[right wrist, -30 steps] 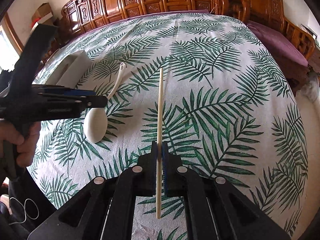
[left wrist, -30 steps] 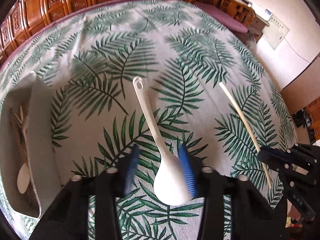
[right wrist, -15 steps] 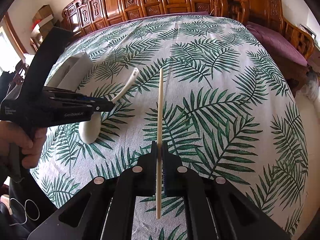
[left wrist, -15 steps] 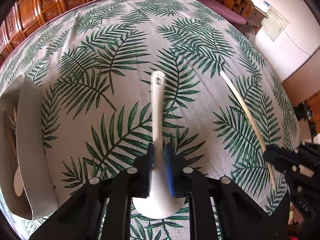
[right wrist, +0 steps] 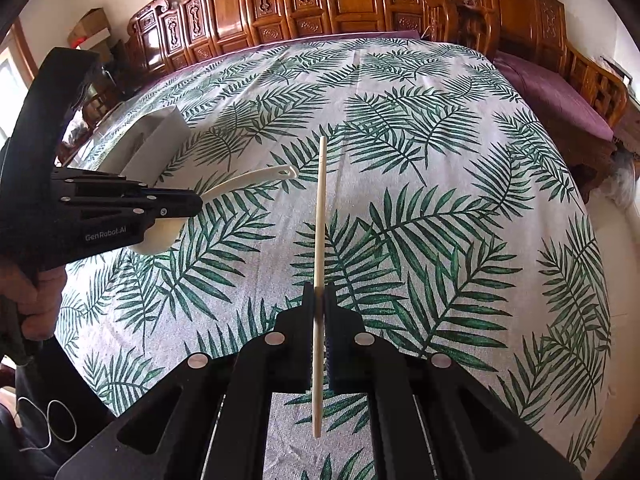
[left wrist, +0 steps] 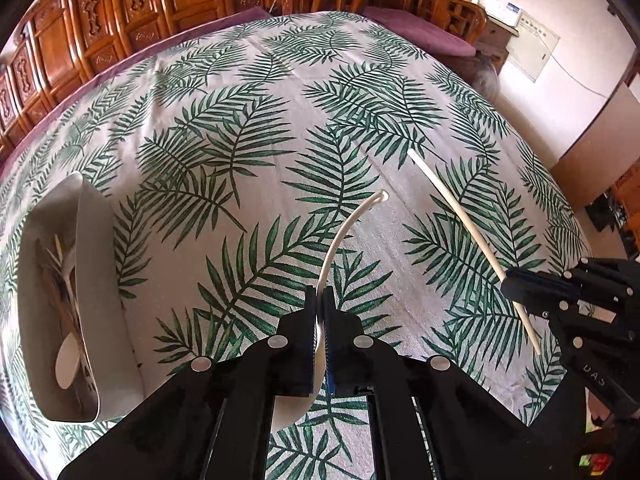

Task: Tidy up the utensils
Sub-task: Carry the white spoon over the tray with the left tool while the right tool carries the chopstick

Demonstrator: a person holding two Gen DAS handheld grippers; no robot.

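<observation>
The left gripper (left wrist: 319, 294) is seen clamped on a white spoon (left wrist: 340, 240), its jaws drawn in tight against the thin handle just above the bowl. The spoon is smooth and glossy, with a rounded bowl tucked under the gripper and a slender curved handle ending in a small eyelet; it is held clear of the cloth, its long axis pointing away from the gripper and up toward the far side of the table. The right gripper (right wrist: 319, 294) is likewise clenched, on a single pale chopstick (right wrist: 319, 240), a straight, matt stick gripped partway along its length, with the longer part running forward over the table and a shorter end jutting back below the jaws. Both utensils are carried above a table covered by a woven white tablecloth (left wrist: 280, 92) printed with green palm fronds. At the table's left edge a white rectangular holder (left wrist: 96, 288) is shown, already loaded with other utensils. Carved wooden furniture (right wrist: 320, 0) is ranged behind the table.
</observation>
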